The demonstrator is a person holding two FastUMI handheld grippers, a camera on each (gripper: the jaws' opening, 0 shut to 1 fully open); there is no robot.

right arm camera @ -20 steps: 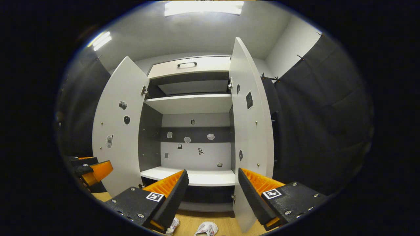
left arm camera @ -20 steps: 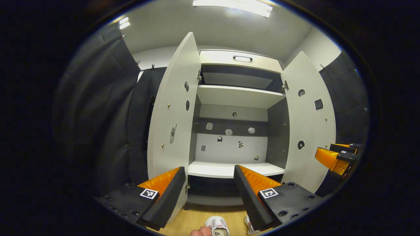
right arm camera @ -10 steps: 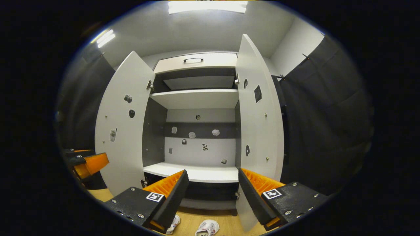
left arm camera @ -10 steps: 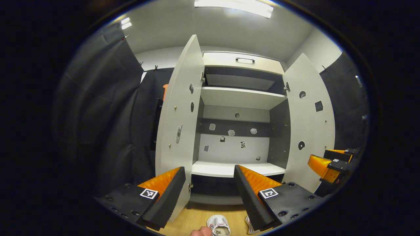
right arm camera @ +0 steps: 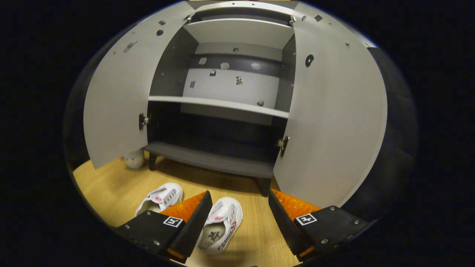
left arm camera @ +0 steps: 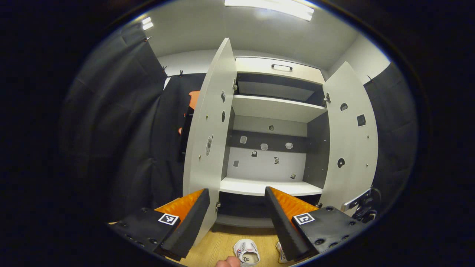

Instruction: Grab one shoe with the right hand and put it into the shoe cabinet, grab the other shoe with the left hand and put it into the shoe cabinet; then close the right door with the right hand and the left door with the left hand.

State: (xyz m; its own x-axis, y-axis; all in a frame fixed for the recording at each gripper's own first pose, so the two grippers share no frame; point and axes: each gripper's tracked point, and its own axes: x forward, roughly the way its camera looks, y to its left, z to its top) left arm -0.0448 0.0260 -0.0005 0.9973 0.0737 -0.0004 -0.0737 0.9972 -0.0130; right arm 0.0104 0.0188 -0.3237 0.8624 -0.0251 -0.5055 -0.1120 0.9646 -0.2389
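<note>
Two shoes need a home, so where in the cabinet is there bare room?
The white middle shelf and the dark bottom shelf lie bare between the open white doors. The wooden floor in front is crowded by two white sneakers, the right gripper above them.

Two white low shoes are lying on the wooden floor just in front of the shoe cabinet (right arm camera: 219, 111), openings facing up: the nearer shoe (right arm camera: 220, 230) is showing red and blue printing along its side, while the other shoe (right arm camera: 160, 197) is sitting just beside it, closer to the cabinet's left door (right arm camera: 118, 96). The cabinet, white with a dark interior, is standing with both that door and the right door (right arm camera: 334, 122) swung wide open, baring its white shelves and dark bottom board, with no shoe lying inside.
</note>
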